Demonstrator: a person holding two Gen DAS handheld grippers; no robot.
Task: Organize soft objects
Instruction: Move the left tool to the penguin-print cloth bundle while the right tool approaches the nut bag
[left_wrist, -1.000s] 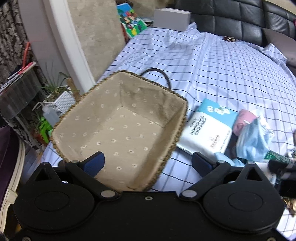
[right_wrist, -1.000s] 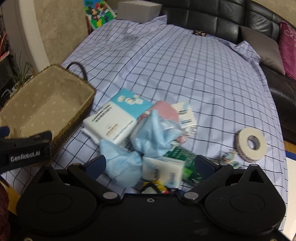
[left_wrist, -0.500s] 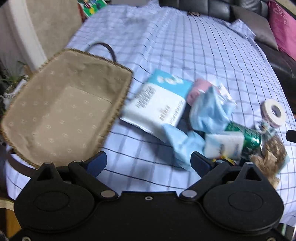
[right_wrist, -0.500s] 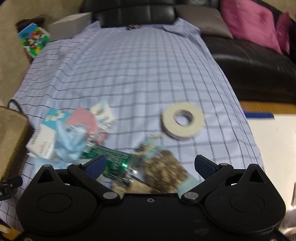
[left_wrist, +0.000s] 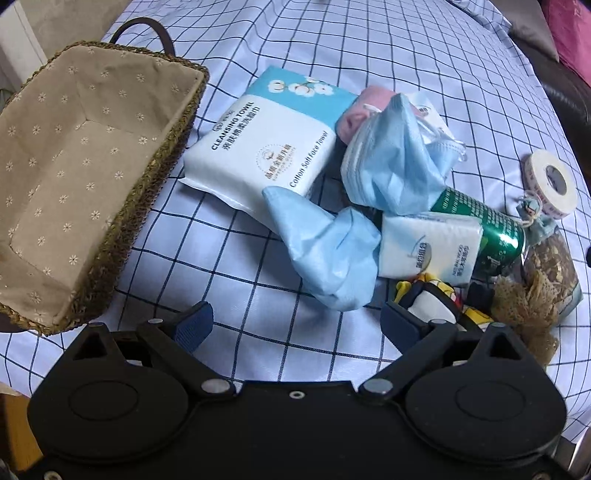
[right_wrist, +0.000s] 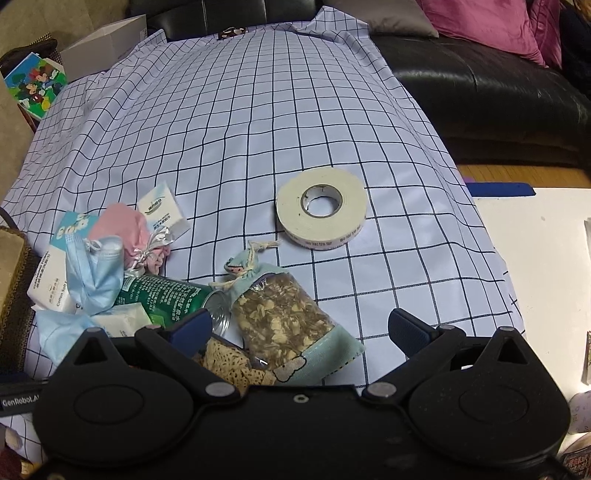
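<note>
**Soft things piled beside an empty basket**

The cotton towel pack (left_wrist: 266, 147), blue masks (left_wrist: 399, 162) and tissue packet (left_wrist: 428, 247) lie heaped just right of the lined basket (left_wrist: 173, 147), handy for transfer. The green can (left_wrist: 480, 225) and tape roll (right_wrist: 321, 212) probably stay out. The left gripper (left_wrist: 295, 325) and the right gripper (right_wrist: 299, 328) are both spread wide and hold nothing.

A pale checked cloth (right_wrist: 258, 122) covers the surface and stretches away ahead of the right claw. Beyond its far edge stands a black leather sofa (right_wrist: 480, 85) with a grey cushion (right_wrist: 391, 16) and pink cushions (right_wrist: 487, 18). Far ahead to the left sit a white box (right_wrist: 107, 40) and a colourful cartoon box (right_wrist: 35, 86). To the right lie a white tabletop (right_wrist: 543, 258) and a strip of wooden floor (right_wrist: 517, 173).
</note>
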